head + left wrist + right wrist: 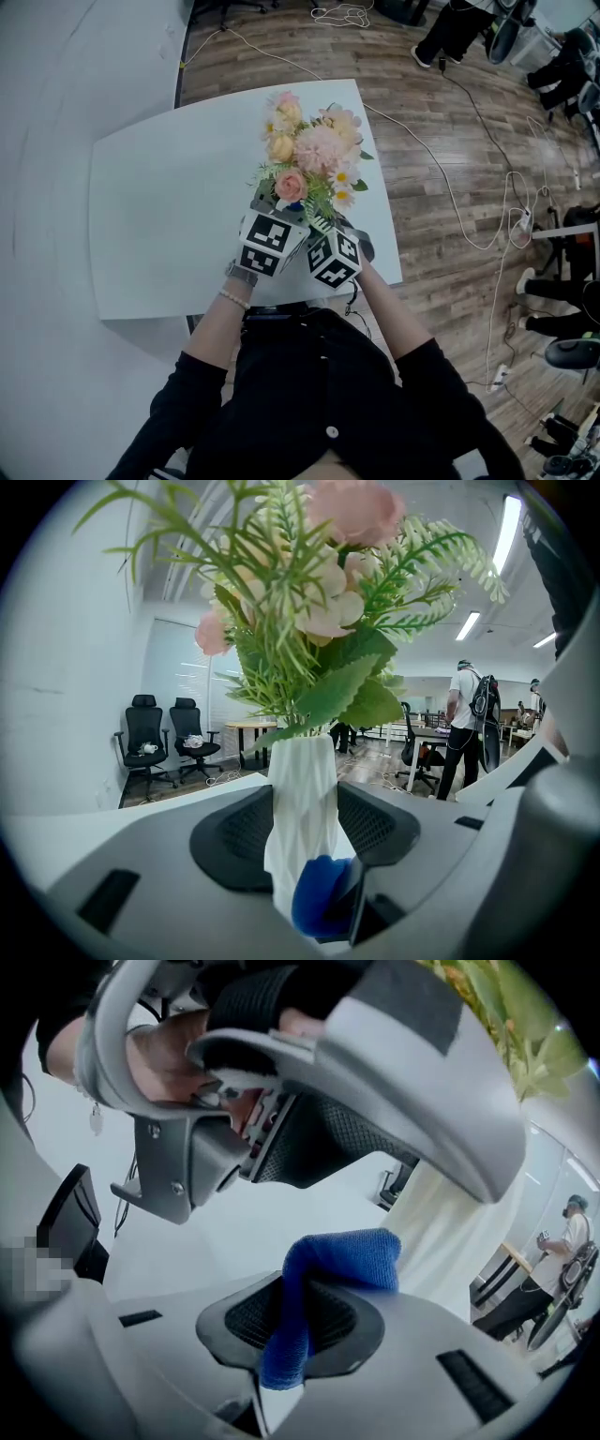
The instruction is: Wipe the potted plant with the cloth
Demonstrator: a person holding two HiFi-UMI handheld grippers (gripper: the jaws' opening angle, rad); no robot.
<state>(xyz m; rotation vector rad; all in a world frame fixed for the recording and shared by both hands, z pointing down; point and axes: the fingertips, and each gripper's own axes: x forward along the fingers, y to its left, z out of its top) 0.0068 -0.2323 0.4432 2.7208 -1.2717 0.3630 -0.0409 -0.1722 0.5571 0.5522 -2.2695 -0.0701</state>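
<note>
Potted plant (pixel 309 155) upright on the white desk (pixel 159 206), close to the near edge and right of the middle, directly in front of the person. A bunch of artificial-looking blooms: soft pink, peach and cream heads, a few small white daisies with yellow centres, feathery green sprigs and broad leaves spilling out around them. Below the flowers, a slim white vase (pixel 302 794) with a faceted, twisted surface, narrow at the neck and widening toward the base. Left claw (pixel 305 829) closed around the lower part of that vase, one dark ribbed pad pressed against each side, the vase upright between them. Right claw (pixel 286 1321) pinched on a blue cloth (pixel 342 1258), a strip of it squeezed between the two pads, the free end folded over into a thick roll beyond the tips. That roll against the pale wall of the vase low down, just beside the left claw; from the left gripper view, a blue lump at the foot of the vase on the right side. In the head view, both marker cubes side by side under the foliage, hiding the vase, only a speck of blue showing. Around the desk, wood-look floor (pixel 422 112) with trailing white cables (pixel 448 187); farther off, two black office chairs (pixel 164 738).
</note>
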